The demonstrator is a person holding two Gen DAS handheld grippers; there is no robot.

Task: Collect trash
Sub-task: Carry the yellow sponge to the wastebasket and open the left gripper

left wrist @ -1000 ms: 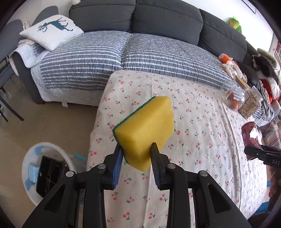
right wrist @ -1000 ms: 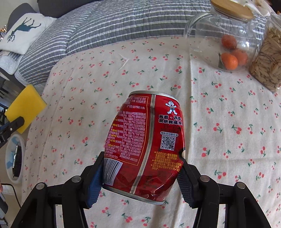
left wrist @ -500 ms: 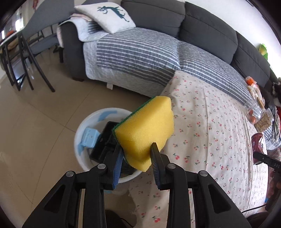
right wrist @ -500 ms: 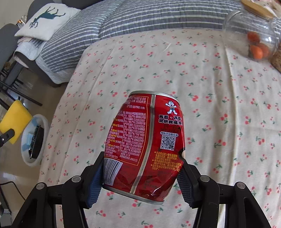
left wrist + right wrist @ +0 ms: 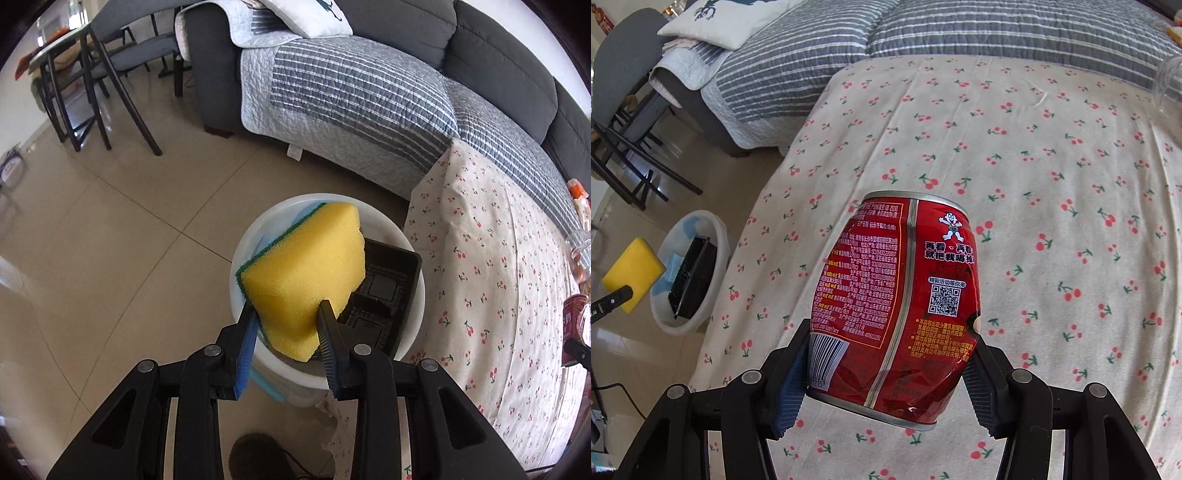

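Observation:
My left gripper (image 5: 286, 317) is shut on a yellow sponge (image 5: 303, 273) with a green scrub side and holds it above a white trash bin (image 5: 412, 332) on the floor. The bin holds a black plastic tray (image 5: 384, 291) and blue scraps. My right gripper (image 5: 886, 373) is shut on a dented red can (image 5: 897, 302) and holds it above the cherry-print tablecloth (image 5: 1034, 166). In the right wrist view the bin (image 5: 716, 229) and the sponge (image 5: 633, 267) show at the far left. The can (image 5: 576, 314) shows at the right edge of the left wrist view.
A grey sofa with a striped quilt (image 5: 351, 92) stands behind the table. Black chairs (image 5: 92, 74) stand at the far left on the tiled floor (image 5: 92, 258). A glass jar (image 5: 1169, 88) is at the table's far right. A dark round thing (image 5: 258, 458) lies below the bin.
My left gripper has swung left off the table with the sponge and now is over the bin. My right gripper has drawn back and left with the can, toward the table's left side.

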